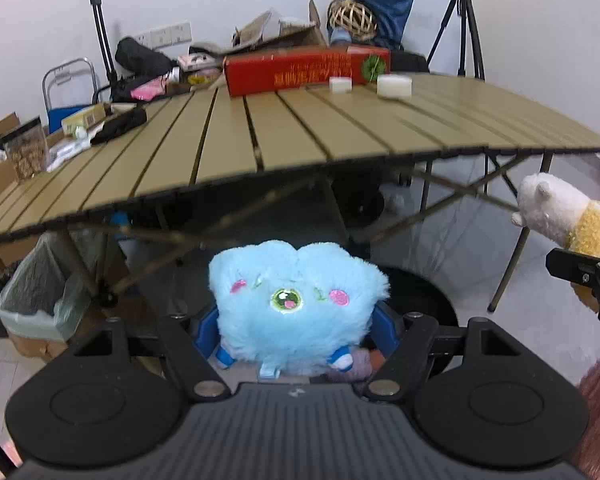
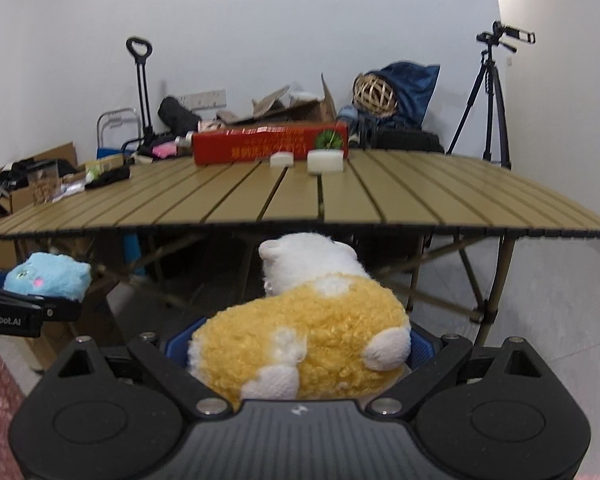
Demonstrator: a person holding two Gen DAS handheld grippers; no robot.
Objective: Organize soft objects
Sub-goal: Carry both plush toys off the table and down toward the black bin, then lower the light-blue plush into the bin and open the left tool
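Blue plush [image 1: 296, 304] is clenched in the left jaws, yellow-and-white plush [image 2: 308, 332] in the right.

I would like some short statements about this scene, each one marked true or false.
1. The left gripper holds a blue plush. True.
2. The right gripper is empty. False: it is shut on a yellow and white plush.
3. Both plush toys lie on the table. False: both are held in front of its near edge, lower than the top.
4. A red box stands at the table's far side. True.
5. Two white blocks sit before the red box. True.
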